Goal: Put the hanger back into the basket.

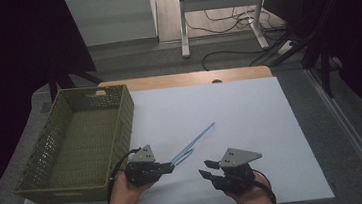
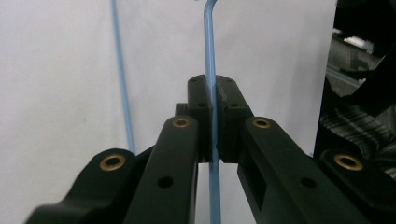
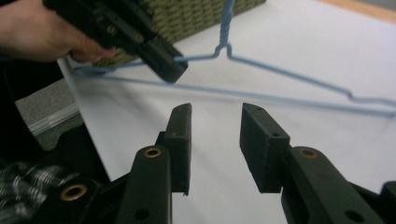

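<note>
One olive-green woven basket [image 1: 75,142] stands at the left of the desk [image 1: 241,126], with nothing to be seen inside it. Just right of it, the left gripper [image 1: 167,167] has its jaws pinched tight on the wire of a blue clothes hanger [image 1: 195,140], which reaches away over the white sheet. The right gripper [image 1: 204,170] is near it, to its right, jaws apart and gripping nothing, pointing towards the hanger.
</note>
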{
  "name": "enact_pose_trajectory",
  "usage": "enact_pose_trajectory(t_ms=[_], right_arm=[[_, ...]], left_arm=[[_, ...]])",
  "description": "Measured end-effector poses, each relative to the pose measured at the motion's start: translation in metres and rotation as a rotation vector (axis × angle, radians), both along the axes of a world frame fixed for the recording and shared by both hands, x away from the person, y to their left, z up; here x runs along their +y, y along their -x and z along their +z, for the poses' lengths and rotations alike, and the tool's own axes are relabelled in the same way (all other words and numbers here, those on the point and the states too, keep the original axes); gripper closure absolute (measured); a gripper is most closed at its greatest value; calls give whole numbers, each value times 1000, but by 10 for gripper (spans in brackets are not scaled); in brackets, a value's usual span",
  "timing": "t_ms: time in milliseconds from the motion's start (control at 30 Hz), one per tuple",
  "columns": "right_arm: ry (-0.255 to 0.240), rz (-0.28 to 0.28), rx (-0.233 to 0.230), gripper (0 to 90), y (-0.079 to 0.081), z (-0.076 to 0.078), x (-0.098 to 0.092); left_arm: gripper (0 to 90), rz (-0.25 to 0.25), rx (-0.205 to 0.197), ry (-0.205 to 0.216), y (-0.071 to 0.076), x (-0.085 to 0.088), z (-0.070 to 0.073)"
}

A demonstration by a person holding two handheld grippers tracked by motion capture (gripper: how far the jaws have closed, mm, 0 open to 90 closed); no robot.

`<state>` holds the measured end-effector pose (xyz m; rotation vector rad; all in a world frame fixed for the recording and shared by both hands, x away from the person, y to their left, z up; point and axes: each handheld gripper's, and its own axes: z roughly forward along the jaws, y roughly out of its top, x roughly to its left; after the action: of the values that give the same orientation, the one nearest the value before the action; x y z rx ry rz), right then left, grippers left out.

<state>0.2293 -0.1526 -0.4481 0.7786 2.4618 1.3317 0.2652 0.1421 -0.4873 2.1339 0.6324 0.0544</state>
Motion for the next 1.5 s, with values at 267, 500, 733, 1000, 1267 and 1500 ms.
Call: enact_pose_trajectory(t_ms=[267, 500, 733, 1000, 1267, 1500], right_arm=[[-40, -3, -48, 605, -17, 16, 16], [-72, -15, -87, 627, -30, 22, 36], [-75, -25, -124, 847, -31, 21, 46], [-14, -76, -111, 852, -30, 28, 52], [10, -66, -102, 852, -30, 30, 55], [1, -54, -100, 851, -29, 32, 55]], left_arm=[[872, 8, 51, 129, -2, 6, 3], [871, -8, 61, 159, 0, 3, 4], [865, -31, 51, 148, 4, -4, 5], [650, 4, -72, -32, 12, -21, 30], [779, -21, 62, -62, -9, -26, 42], [855, -44, 149, -58, -13, -29, 36]])
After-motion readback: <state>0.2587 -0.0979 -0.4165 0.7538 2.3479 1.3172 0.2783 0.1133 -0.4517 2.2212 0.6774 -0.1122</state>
